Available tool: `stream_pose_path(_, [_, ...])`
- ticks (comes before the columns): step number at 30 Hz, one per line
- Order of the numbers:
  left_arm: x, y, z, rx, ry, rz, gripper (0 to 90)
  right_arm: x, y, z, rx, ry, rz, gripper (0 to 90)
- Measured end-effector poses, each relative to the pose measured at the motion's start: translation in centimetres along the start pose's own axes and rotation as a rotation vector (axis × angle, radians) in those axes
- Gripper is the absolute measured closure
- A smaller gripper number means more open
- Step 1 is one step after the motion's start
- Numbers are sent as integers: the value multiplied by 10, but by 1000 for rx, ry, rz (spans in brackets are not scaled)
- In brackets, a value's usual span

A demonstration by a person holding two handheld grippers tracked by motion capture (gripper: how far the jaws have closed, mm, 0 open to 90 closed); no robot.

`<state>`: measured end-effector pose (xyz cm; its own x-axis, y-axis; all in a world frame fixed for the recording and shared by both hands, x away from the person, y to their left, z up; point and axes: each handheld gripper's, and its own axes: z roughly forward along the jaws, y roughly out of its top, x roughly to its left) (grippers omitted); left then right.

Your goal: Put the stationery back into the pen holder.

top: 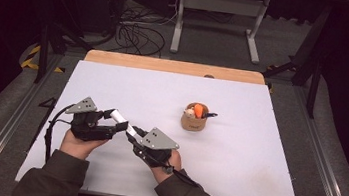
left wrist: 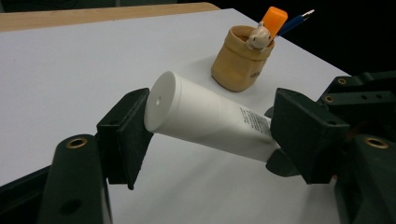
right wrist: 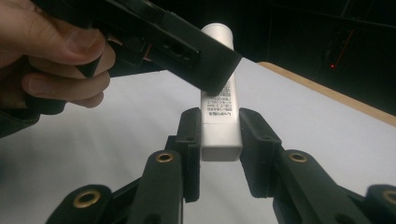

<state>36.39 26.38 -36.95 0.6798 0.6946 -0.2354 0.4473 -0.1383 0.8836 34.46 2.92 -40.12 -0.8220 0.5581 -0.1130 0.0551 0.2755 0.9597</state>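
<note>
Right tool — jaws closed on the crimped flat end of the white tube, pads pressing both faces; firm hold as far as the right gripper view shows.

Left tool — jaws partly open and straddling the tube's cap end; one pad touches the cap's rim, the other stands off near the printed body. Not yet a grip.

White tube — held in the air above the desk, slanting between the two tools, well apart from the tan cup and on the person's side of it.

Tan cup — upright, holding an orange-capped item and a blue pen, with a small pale figure at its rim.

Risks, judged from this state:
- Left tool pinches off-centre on the round cap; the smooth cap may squirt out sideways.
- Hard squeeze on the soft body could force paste out once the cap loosens.
- Twist against a thin crimped end — the tube may swivel or slip in the right tool and drop to the desk.
</note>
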Motion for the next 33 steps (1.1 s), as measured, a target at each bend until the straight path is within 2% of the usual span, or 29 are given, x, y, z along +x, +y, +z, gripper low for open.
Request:
stream_pose_path(4, [-1, 0, 1, 0, 16, 0, 333, 0, -2, 2, 10, 4, 6, 714])
stream_pose_path(7, [-3, 0, 1, -8, 25, 15, 363, 0, -3, 4, 32, 7, 11, 714])
stream_pose_path(14, [-6, 0, 0, -33, 25, 11, 418, 0, -6, 7, 61, 4, 31, 714])
stream_pose_path(19, [-8, 0, -1, -59, 21, 10, 442, 0, -7, 7, 61, 3, 38, 714])
stream_pose_path(23, [-10, 0, -2, -85, 21, 26, 491, -1, -7, 7, 62, 2, 42, 714])
stream_pose_path(33, [-13, 0, -3, -105, 1, 36, 570, 0, -9, 9, 72, 11, 60, 712])
